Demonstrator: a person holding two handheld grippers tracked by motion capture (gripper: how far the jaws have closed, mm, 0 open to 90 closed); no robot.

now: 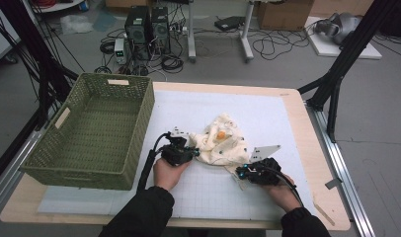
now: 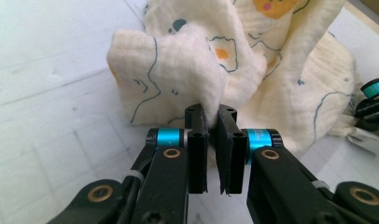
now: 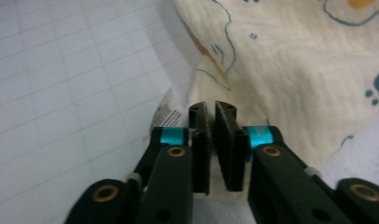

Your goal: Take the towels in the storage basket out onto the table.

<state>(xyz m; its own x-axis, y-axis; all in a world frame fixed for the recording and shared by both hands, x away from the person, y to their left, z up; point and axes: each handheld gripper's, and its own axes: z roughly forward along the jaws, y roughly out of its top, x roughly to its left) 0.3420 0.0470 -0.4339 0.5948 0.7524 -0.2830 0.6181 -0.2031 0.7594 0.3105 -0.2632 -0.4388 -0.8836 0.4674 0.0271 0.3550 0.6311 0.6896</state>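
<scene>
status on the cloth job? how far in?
Done: both grips are set. Left gripper has its jaws pinching a fold of the cloth; right gripper is clamped on its edge by the label. Left: cloth is crumpled on the mat, and the green basket holds nothing.

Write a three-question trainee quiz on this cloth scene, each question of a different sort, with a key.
1. True or false: the left gripper is shut on a fold of the cloth.
2. Which side of the cloth does the basket stand on in the high view: A left, B right, C behind?
3. Fill in: the right gripper has its fingers closed at the cloth's ____, beside a white label.

Key: 1 true; 2 A; 3 edge.
</scene>
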